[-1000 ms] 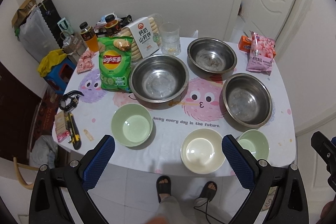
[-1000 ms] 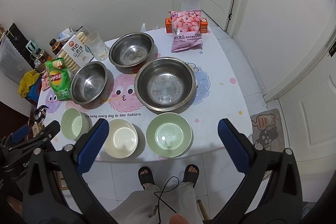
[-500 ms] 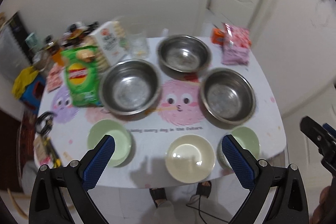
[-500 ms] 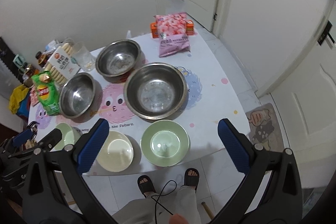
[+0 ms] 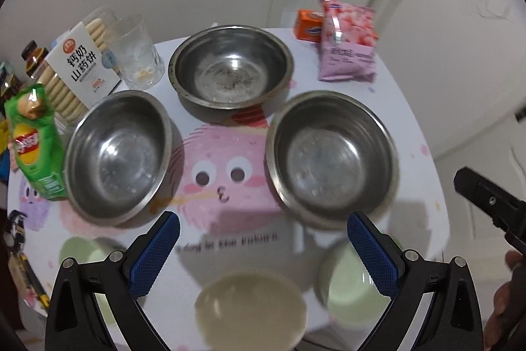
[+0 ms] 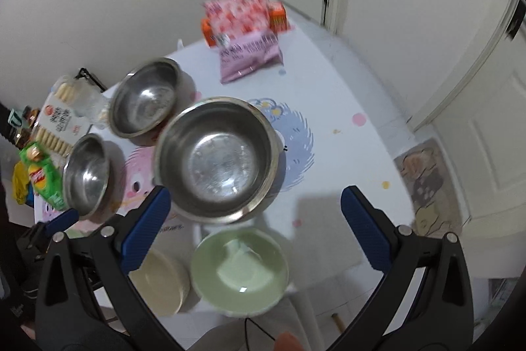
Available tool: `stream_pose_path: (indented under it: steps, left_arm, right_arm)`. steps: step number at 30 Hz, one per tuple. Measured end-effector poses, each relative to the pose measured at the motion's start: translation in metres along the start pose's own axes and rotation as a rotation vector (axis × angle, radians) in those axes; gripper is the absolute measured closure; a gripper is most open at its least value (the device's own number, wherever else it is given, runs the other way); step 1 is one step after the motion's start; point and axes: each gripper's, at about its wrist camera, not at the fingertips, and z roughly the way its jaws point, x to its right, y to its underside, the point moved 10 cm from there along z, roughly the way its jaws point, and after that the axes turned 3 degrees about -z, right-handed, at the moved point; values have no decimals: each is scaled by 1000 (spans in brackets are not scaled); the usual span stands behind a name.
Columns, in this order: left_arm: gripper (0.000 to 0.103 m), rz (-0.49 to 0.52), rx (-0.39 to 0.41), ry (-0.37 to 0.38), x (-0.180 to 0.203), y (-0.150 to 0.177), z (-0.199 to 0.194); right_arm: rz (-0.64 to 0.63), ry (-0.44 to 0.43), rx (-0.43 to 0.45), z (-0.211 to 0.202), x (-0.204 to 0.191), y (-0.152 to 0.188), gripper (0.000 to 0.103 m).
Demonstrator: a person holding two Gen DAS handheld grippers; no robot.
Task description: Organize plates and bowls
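Descent is what has changed: both hand-held grippers, left (image 5: 263, 247) and right (image 6: 254, 219), now hang low over the desk (image 5: 411, 213), jaws wide and empty; the cream bowl (image 5: 251, 310) and green bowl (image 6: 240, 272) at the near edge look like first picks.

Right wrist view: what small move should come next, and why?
Probably lower the right claw onto the green bowl directly below it. Both claws are open and empty, no bowl is stacked yet, and this one sits between the right claw's fingers at the table's near edge.
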Motion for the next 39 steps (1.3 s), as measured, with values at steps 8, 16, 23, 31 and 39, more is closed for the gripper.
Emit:
stream_pose_path:
  steps: [8,16,23,31,39]
  left_arm:
    - [0,12,-97,-112,20,-11,68]
    - [3,-5,-152,-162,16,-16,106]
    - [3,29,-190,-143,14,-11,126]
    - [33,34,-244,-128,8,-8,144]
    - [54,35,-229,-130,20,-13,140]
  right_arm:
    - [-18,-53,-175,83,22,-19,0]
    - [-56,-80,-277,124,26,-19,3]
    - [-27,-74,-332,147,27,-15,26]
    - [-26,-65,-418,171,22,1,43]
    - [-84,-53,-437,170,11,5,81]
